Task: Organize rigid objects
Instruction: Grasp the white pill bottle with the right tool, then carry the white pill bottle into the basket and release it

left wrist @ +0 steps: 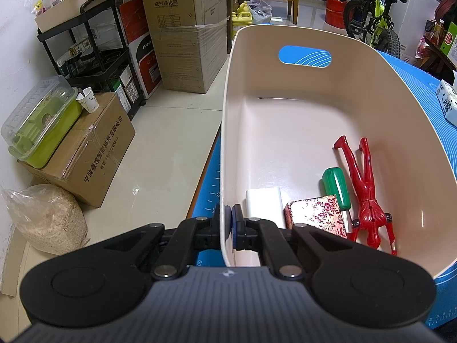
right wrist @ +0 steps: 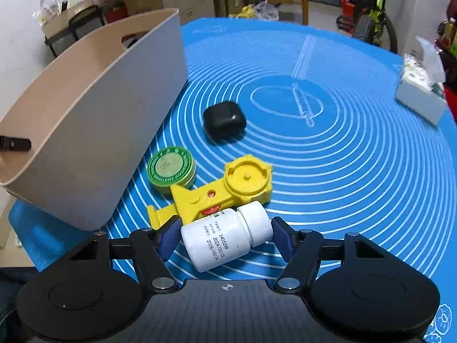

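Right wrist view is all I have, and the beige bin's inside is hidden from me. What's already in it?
Observer: Four things, all at the end nearest the left hand: a white block, a red patterned box, a green-handled screwdriver and a red figure.
Operator: Is the far end free?
Observer: Yes, the bin floor is bare below the handle slot.
Operator: What's steadying it?
Observer: The left hand-held gripper is shut on the bin's wall, one pad inside and one outside.

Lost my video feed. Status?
Left gripper clamped on bin wall. Right gripper around white bottle, pads not clearly gripping. Yellow toy touching bottle.
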`<state>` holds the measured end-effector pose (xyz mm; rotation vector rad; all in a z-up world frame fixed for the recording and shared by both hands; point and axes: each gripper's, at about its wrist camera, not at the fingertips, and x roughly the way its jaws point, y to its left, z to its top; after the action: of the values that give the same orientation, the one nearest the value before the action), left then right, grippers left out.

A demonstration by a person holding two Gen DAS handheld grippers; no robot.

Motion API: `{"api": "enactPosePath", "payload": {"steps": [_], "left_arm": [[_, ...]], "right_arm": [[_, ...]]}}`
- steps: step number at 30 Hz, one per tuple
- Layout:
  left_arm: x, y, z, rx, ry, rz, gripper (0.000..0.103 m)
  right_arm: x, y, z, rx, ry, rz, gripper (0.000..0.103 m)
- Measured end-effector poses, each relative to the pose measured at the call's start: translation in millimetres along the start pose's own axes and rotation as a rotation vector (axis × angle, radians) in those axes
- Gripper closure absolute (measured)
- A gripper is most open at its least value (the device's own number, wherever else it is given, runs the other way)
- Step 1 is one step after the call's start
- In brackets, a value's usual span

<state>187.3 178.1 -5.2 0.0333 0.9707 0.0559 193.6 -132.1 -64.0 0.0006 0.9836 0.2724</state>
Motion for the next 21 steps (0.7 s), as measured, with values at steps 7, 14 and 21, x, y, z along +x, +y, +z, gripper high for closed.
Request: {"api": "enactPosePath", "payload": {"steps": [7, 14, 21], "left_arm": [[0.1, 0.0, 0.3, -0.003, 0.001, -0.002, 0.096], [0.1, 0.2, 0.4, -0.003, 0.001, -0.002, 0.096], [-0.1, -0.2, 0.4, -0.001, 0.001, 0.0, 0.096]], "right_arm": [[-26.7, 0.3, 5.6, 0.021, -0.086, -0.04, 0.033], [-65.4, 20.6, 36.2, 0.012, -0.249, -0.043, 0.033], [-86.1, 60.8, 74.0, -0.061, -0.383, -0.013, 0.033]]}}
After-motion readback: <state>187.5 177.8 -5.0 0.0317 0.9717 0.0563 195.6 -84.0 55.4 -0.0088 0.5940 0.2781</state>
